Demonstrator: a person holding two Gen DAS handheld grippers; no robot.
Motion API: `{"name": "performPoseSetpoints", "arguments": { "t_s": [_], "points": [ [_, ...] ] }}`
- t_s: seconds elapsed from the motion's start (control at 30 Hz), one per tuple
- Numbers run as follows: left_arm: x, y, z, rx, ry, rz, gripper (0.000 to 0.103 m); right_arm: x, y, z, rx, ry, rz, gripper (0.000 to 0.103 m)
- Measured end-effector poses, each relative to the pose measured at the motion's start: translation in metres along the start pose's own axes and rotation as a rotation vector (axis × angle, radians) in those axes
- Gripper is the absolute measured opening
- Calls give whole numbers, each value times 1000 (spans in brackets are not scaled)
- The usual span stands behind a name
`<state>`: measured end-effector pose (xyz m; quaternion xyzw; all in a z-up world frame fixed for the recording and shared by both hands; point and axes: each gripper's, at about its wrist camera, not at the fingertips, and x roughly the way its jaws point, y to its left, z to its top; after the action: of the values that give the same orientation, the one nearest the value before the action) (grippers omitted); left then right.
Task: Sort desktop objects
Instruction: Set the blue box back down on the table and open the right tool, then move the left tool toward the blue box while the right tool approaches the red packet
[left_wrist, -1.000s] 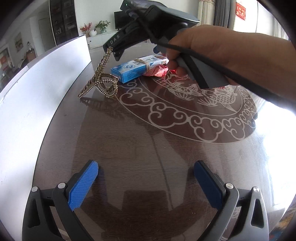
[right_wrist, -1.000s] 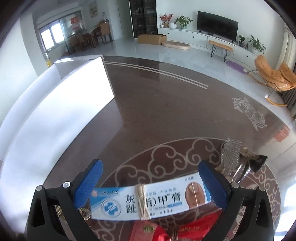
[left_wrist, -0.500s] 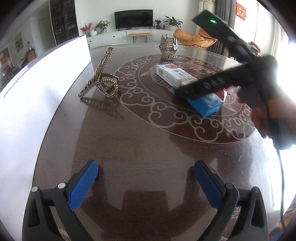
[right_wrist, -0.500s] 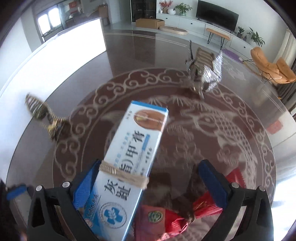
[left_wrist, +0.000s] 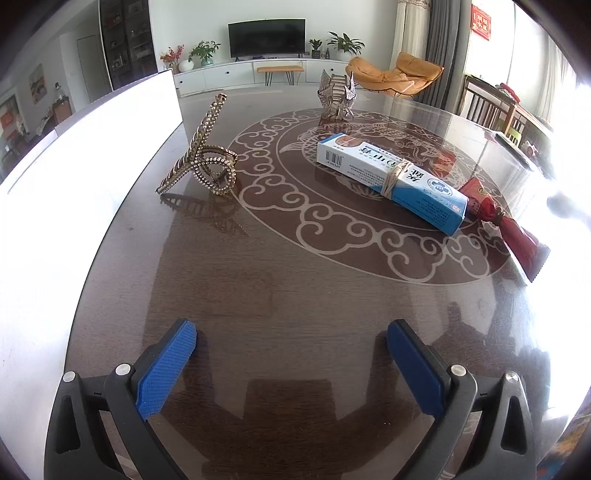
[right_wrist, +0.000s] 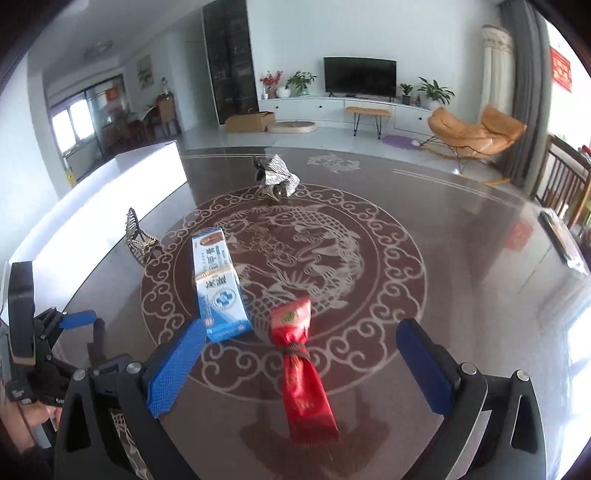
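Observation:
A blue and white box with a rubber band (left_wrist: 391, 177) (right_wrist: 218, 284) lies on the round patterned table. A red packet (left_wrist: 506, 229) (right_wrist: 303, 373) lies just right of it, touching or nearly so. A gold hair clip (left_wrist: 203, 158) (right_wrist: 138, 240) stands at the left. A silver folded paper figure (left_wrist: 337, 96) (right_wrist: 275, 177) stands at the far side. My left gripper (left_wrist: 291, 365) (right_wrist: 79, 319) is open and empty over the near table. My right gripper (right_wrist: 301, 365) is open, above the red packet, holding nothing.
A white board (left_wrist: 85, 155) (right_wrist: 110, 199) runs along the table's left edge. A dark flat object (right_wrist: 561, 243) lies at the far right edge. Wooden chairs (left_wrist: 491, 107) stand beyond the table on the right.
The right gripper has let go of the box and pulled back out of the left wrist view. The box now lies on the table beside the red packet. The left gripper has not moved.

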<state>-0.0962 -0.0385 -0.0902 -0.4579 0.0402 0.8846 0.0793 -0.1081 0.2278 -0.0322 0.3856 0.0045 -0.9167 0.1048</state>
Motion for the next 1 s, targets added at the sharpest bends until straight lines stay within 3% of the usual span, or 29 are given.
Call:
{"name": "performPoseSetpoints", "arguments": {
  "t_s": [0.27, 0.4, 0.57, 0.77, 0.9, 1.0],
  "points": [
    [0, 0, 0, 0, 0, 0, 103, -22, -22, -67, 102, 50, -26, 103],
    [0, 1, 0, 0, 0, -1, 103, -27, -27, -83, 123, 43, -73, 103],
    [0, -1, 0, 0, 0, -1, 103, -23, -30, -95, 185, 67, -56, 103],
    [1, -1, 1, 0, 0, -2, 103, -17, -27, -90, 203, 79, 10, 103],
    [1, -1, 1, 0, 0, -2, 103, -2, -16, -69, 110, 77, 13, 103],
    [1, -1, 1, 0, 0, -2, 103, 22, -14, -52, 27, 125, -14, 103]
  ]
}}
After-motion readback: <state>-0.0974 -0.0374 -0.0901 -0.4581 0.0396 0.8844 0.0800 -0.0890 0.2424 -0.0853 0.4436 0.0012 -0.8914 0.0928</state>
